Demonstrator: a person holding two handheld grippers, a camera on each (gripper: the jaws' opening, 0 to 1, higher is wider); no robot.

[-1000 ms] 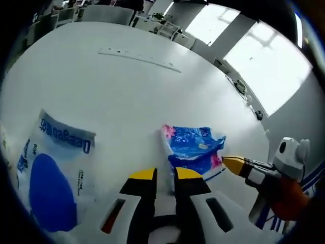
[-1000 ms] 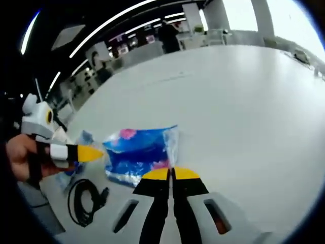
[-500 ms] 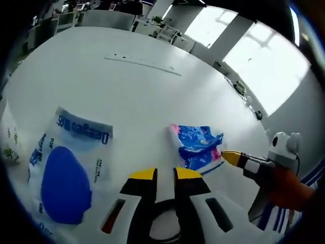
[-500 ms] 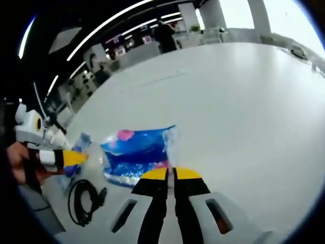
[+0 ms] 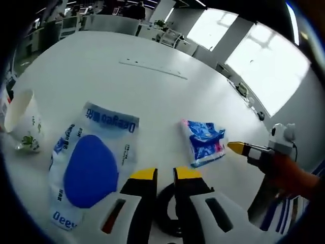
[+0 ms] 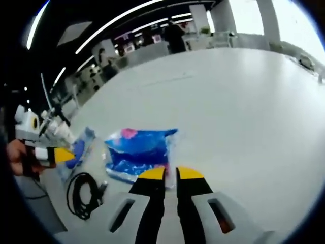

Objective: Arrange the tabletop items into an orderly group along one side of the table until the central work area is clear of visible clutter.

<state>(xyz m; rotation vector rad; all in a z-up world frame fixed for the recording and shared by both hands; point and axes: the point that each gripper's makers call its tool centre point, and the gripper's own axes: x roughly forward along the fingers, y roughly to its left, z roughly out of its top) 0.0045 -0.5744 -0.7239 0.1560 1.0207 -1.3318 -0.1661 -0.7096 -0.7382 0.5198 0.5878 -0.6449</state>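
In the left gripper view the left claw (image 5: 165, 174) hangs above the white table (image 5: 101, 76) with its yellow-tipped jaws a narrow gap apart, holding nothing. Right under the jaws, near the table's near edge, lies a coiled black cable (image 5: 167, 216), partly hidden by them. Just left of the claw a flat white packet with a large blue oval (image 5: 91, 165) lies on the table, and farther left stands a white paper cup (image 5: 23, 122), tilted in this view. To the right of the jaws a small blue tissue pack (image 5: 205, 142) with pink marks lies flat, and beyond it the right claw (image 5: 238, 148) comes in from the right, held by a hand (image 5: 287, 175).

In the right gripper view the right claw (image 6: 171, 173) is also slightly parted and empty, its tips just at the near edge of the blue tissue pack (image 6: 139, 152); whether they touch it I cannot tell. The black cable (image 6: 84, 195) lies to the left, and the left claw (image 6: 63, 155) shows at the left edge beside the blue-oval packet (image 6: 76, 152).
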